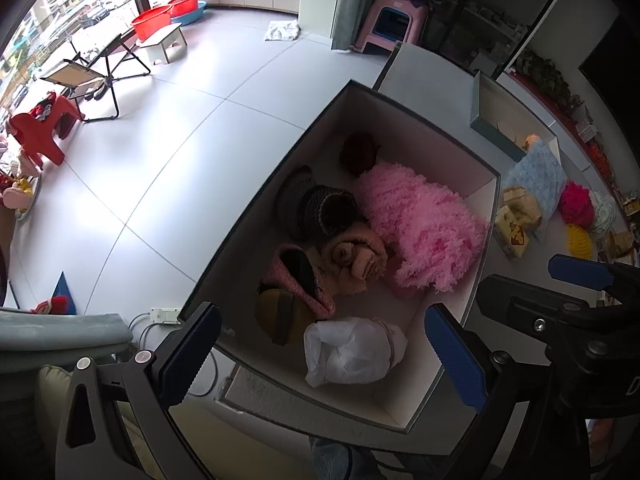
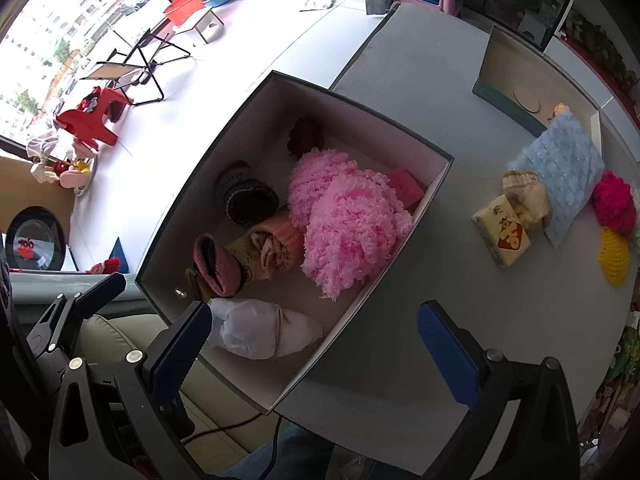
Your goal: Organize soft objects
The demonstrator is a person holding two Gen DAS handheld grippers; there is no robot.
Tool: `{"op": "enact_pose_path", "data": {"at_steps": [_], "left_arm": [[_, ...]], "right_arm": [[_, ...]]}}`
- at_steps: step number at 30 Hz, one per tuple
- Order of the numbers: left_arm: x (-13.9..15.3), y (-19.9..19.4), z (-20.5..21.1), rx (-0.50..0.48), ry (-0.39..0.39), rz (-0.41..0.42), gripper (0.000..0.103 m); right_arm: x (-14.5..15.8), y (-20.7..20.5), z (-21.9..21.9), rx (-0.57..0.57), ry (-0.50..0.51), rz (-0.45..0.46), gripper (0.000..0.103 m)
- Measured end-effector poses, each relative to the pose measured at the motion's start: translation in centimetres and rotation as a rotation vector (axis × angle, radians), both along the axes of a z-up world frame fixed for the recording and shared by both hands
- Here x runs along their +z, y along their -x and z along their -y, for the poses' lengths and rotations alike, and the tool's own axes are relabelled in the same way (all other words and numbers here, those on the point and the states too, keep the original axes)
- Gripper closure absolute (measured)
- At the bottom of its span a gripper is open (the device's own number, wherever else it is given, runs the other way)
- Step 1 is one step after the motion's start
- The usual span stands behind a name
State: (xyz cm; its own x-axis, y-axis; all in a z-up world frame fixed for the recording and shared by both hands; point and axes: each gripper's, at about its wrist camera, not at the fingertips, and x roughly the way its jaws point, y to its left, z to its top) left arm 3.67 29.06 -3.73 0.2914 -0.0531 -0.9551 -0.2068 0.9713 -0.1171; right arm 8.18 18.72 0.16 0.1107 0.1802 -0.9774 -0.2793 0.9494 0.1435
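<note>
1. Pale grey floor tiles run back to a big window, where two red basins [image 1: 160,16] stand beside a blue one, with one folding chair [image 1: 100,72] and one red stool [image 1: 40,128] nearer the glass.

2. One grey table [image 2: 400,88] carries one open box [image 2: 440,172] with dark outer walls and a white inside; the box sits at the table's near left corner.

3. Inside the box lie about seven soft things: one fluffy pink piece [image 2: 344,224], one dark red ball [image 2: 306,136], one dark knitted hat [image 2: 248,196], one rolled peach towel [image 2: 276,248], one pink knitted shoe [image 2: 218,266], one mustard item [image 1: 280,312] partly hidden under it, and one white plastic-wrapped bundle [image 2: 264,334].

4. That fluffy pink piece is the largest; its long axis runs from the far wall toward the near right wall, parallel to the box's long side.

5. White bundle's long axis lies across the box, along the near wall.

6. Outside the box, to the right, sit one blue dotted cushion [image 2: 564,172], one cream sock bundle [image 2: 524,196], one yellow packet [image 2: 500,236], one magenta pompom [image 2: 614,204] and one yellow knitted piece [image 2: 614,256], close together.

7. One shallow teal-edged tray [image 2: 504,100] stands behind them.

8. Left gripper [image 1: 324,348] hangs over the box's near end, jaws wide apart, nothing between them.

9. Right gripper [image 2: 312,352] hangs over the box's near right wall, jaws likewise spread and holding nothing.
</note>
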Motion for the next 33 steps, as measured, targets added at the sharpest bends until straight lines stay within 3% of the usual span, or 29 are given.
{"op": "enact_pose_path", "data": {"at_steps": [4,16,33], "left_arm": [[-0.1,0.4,0.2,-0.02,0.005,-0.01,0.001],[0.7,1.2,-0.1,-0.001,-0.099,0.003,0.001],[0.6,1.2,0.2,-0.012,-0.112,-0.012,0.001]], "right_arm": [[0.2,0.3,0.0,0.0,0.006,0.002,0.0],[0.5,0.7,-0.1,0.011,0.019,0.01,0.0],[1.1,0.8,-0.4,0.022,0.03,0.017,0.0]]}}
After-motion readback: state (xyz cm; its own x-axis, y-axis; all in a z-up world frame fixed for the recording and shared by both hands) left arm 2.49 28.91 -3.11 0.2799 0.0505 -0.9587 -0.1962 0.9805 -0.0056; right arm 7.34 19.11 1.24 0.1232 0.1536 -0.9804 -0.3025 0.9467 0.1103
